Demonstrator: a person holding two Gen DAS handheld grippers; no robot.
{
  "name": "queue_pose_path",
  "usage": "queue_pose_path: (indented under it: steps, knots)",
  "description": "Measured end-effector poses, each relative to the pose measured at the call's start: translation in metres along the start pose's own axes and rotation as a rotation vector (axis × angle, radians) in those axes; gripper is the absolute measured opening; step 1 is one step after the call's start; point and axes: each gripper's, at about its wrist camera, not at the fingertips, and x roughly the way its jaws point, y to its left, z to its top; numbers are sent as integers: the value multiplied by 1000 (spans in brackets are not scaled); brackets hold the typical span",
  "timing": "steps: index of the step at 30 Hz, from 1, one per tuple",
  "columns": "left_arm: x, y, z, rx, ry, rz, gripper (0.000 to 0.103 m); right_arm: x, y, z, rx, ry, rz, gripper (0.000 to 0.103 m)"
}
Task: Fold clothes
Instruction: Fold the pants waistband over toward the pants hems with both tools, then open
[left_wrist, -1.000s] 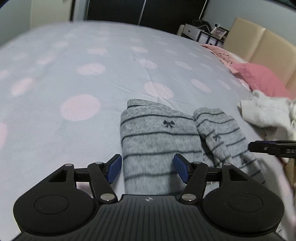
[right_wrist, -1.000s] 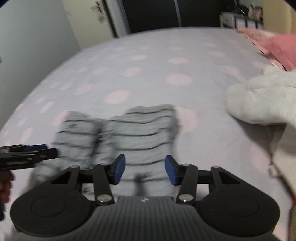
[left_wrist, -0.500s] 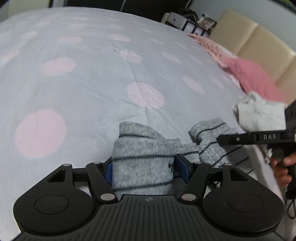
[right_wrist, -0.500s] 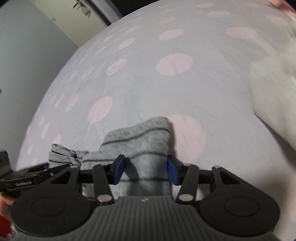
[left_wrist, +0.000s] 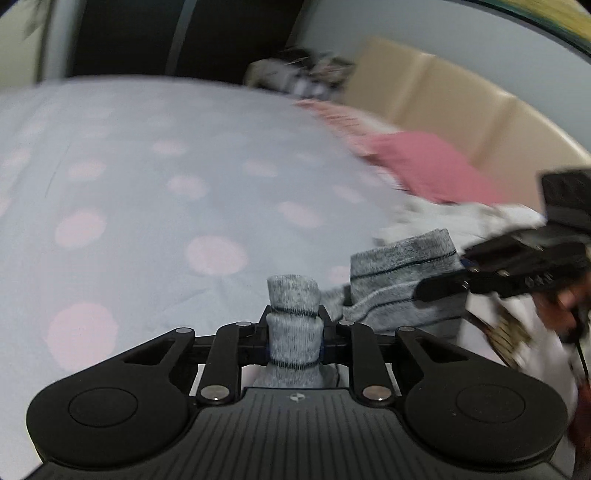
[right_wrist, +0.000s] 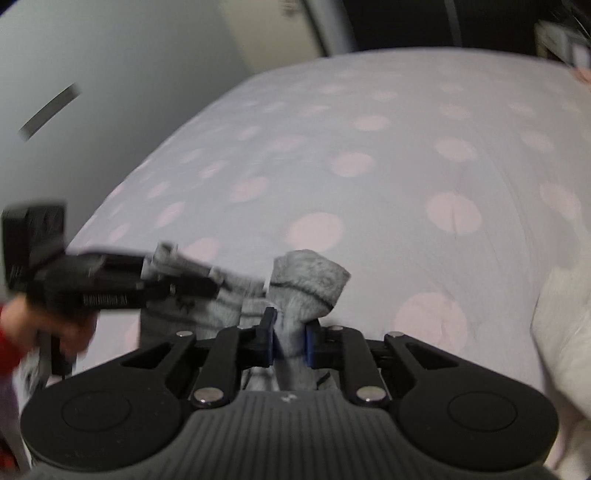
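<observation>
A grey garment with thin dark stripes is held up above the bed between both grippers. My left gripper is shut on one bunched end of it. My right gripper is shut on the other bunched end. In the left wrist view the right gripper's black body is at the right, over the garment. In the right wrist view the left gripper's body is at the left, with cloth hanging under it. Both views are blurred.
The bed has a pale lilac sheet with pink dots. A pink pillow and a beige headboard are at the right. A white garment lies at the right on the bed.
Both grippers closed on the striped garment's ends and lifted it off the sheet. The views have swung upward and are blurred by motion.
</observation>
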Motion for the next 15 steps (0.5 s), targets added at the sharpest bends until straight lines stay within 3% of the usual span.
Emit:
queue_pose_path:
  steps: [4, 9, 15]
  knots:
    - [-46, -35, -17, 160, 28, -75, 18, -48, 25, -23, -103, 4, 61, 16]
    - [-83, -78, -62, 296, 84, -130, 18, -86, 57, -77, -235, 49, 119, 16]
    - [-84, -106, -123, 350, 171, -152, 16, -94, 78, -150, -380, 137, 160, 16]
